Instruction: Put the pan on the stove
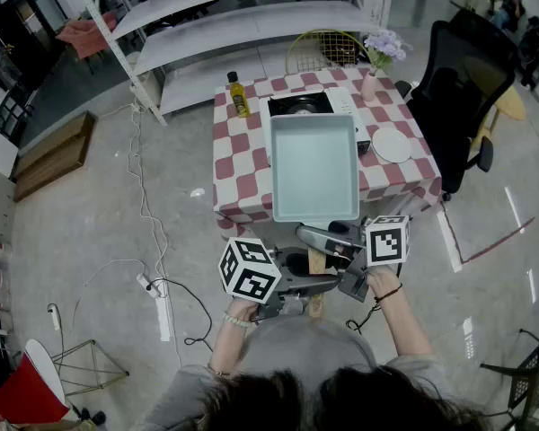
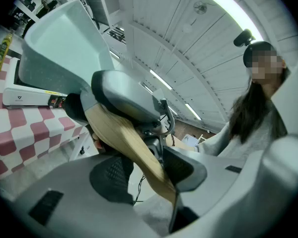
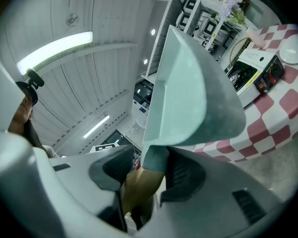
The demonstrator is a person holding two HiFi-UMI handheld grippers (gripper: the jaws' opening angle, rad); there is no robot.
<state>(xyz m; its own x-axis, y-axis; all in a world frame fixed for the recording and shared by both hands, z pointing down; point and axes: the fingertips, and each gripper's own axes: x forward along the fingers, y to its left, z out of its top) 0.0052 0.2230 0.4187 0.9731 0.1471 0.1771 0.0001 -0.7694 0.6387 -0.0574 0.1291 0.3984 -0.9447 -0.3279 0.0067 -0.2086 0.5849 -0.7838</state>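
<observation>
Tongs first: left tongs (image 2: 146,172) are clamped on the far end of the pan's wooden handle (image 2: 129,143), which runs diagonally between the pads. Right tongs (image 3: 149,170) grip the same handle nearer the bowl, pads pressed on the grey neck w/ wood below. Both sets stand fairly wide, since the handle fills the gap. In the head view the two marker cubes and grey bodies cover most of the handle; only a short strip of wood shows.

Pan (image 1: 314,169), pale teal and square, sits over the checked surface (image 1: 238,173), and it hides most of the stove (image 1: 298,104); only the stove's black top edge shows beyond its rim. Can't tell if the base touches the stove or hangs just above. Oil bottle (image 1: 239,94) stands left of the stove and a white plate (image 1: 392,145) lies right of the pan.
</observation>
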